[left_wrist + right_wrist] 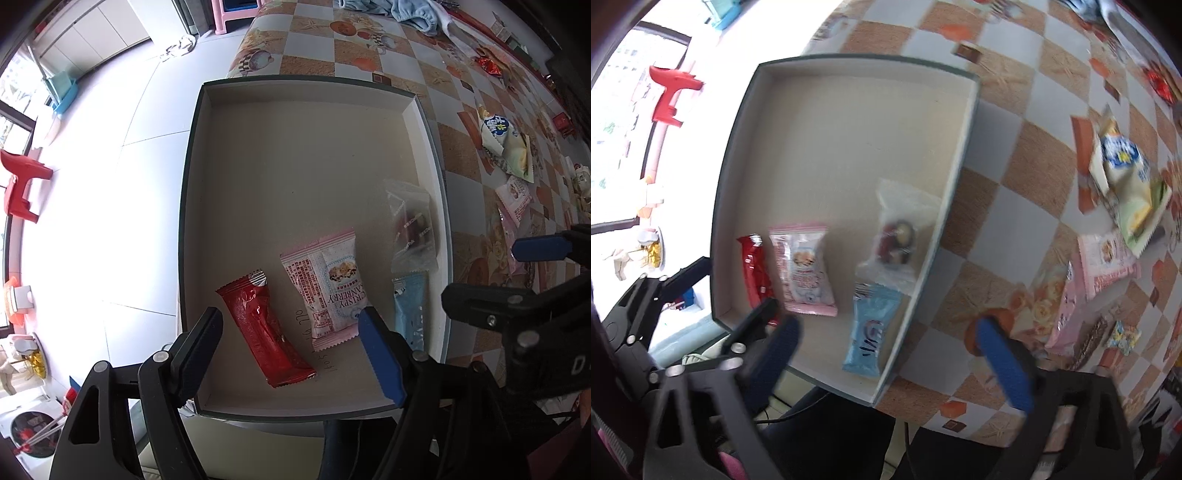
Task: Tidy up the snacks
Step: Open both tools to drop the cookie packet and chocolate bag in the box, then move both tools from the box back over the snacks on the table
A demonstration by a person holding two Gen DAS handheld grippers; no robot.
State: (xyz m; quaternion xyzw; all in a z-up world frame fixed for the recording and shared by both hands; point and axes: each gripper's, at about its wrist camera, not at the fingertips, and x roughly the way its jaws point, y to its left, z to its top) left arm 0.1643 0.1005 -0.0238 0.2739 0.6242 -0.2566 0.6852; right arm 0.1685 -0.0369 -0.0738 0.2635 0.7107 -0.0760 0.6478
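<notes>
A shallow open box [192, 155] [849, 110] sits at the edge of the checkered table. On its floor lie a red packet [264, 332] [753, 269], a pink cranberry packet [328, 291] [803, 269], a clear packet with dark pieces [412, 225] [897, 236] and a blue packet [410, 310] [870, 332]. My left gripper [291, 354] hangs open above the red packet, its pads apart from it. My right gripper [890, 358] stands wide open above the blue packet at the box's right wall and holds nothing.
More snacks lie on the tablecloth right of the box: a white and green bag [506, 144] [1126, 177], pink packets [513, 199] [1108, 258], a small colourful candy [1124, 334]. A blue cloth [413, 14] lies at the far end. White floor with a red stool [22, 184] lies to the left.
</notes>
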